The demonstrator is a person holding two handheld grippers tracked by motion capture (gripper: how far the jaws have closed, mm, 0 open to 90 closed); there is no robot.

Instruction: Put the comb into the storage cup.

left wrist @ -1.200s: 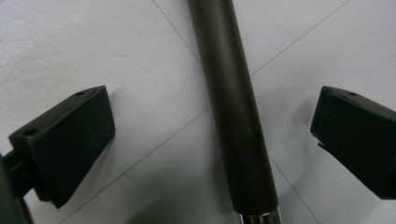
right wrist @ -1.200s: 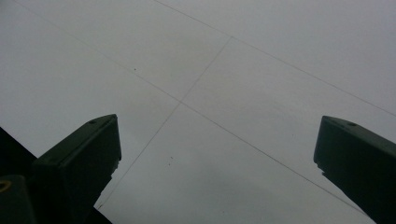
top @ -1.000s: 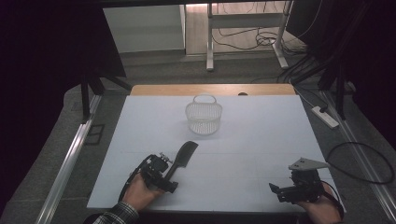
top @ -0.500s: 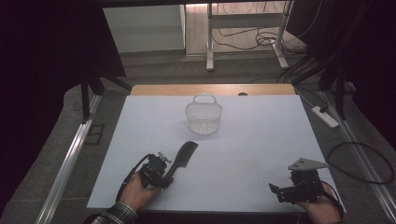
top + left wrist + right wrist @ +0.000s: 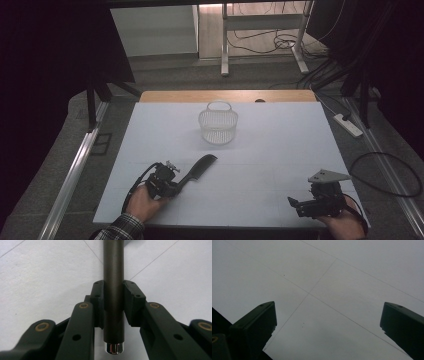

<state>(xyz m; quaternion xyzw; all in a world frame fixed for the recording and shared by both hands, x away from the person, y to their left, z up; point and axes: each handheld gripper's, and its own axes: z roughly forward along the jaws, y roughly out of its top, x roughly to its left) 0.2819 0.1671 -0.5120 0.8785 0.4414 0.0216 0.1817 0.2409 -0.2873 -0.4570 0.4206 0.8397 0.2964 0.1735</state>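
- Left gripper (image 5: 172,184) clamped on the handle of the dark brush (image 5: 197,169), low over the white table (image 5: 280,145).
- White basket (image 5: 218,123) further back, well apart.
- Right gripper (image 5: 296,205) spread wide, holding nothing, near front right corner.

A white wire basket (image 5: 218,126) is seen standing upright toward the far middle of the white table (image 5: 280,150). Past the table's right edge, a white power strip (image 5: 348,125) and a looped black cable (image 5: 385,172) are laid on the floor.
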